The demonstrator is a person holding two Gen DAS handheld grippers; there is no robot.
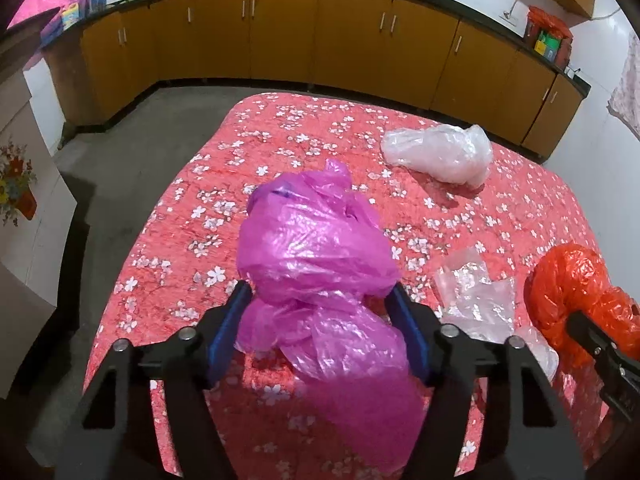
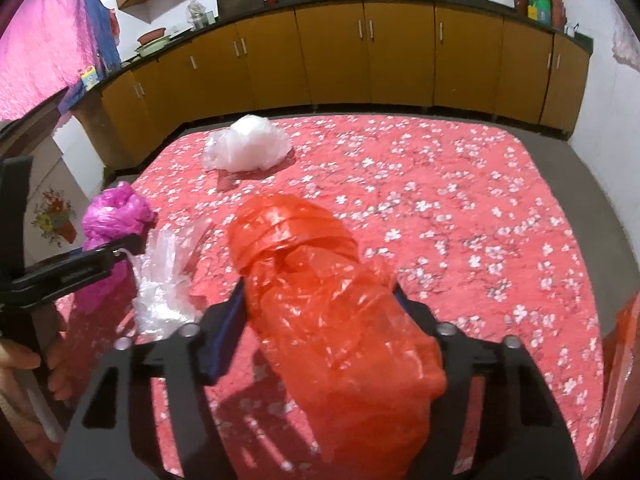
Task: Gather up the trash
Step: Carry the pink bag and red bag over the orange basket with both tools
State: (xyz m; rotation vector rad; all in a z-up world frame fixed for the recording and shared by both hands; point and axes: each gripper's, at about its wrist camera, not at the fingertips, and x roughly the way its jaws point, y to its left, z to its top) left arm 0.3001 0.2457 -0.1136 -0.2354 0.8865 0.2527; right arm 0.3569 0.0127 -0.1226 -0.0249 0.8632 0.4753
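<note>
The pink bag (image 1: 316, 240) and the red bag (image 2: 316, 264) lie crumpled on the near part of the flowered bedcover (image 1: 520, 208), pink to the left, red to the right. Between them sits a clear wrapper (image 1: 472, 288); a white bag (image 1: 440, 152) lies far back. Nothing looks collected yet; all four pieces remain. The left gripper (image 1: 320, 298) is half closed with its pads pressing the pink bag. The right gripper (image 2: 320, 300) likewise clamps the red bag.
</note>
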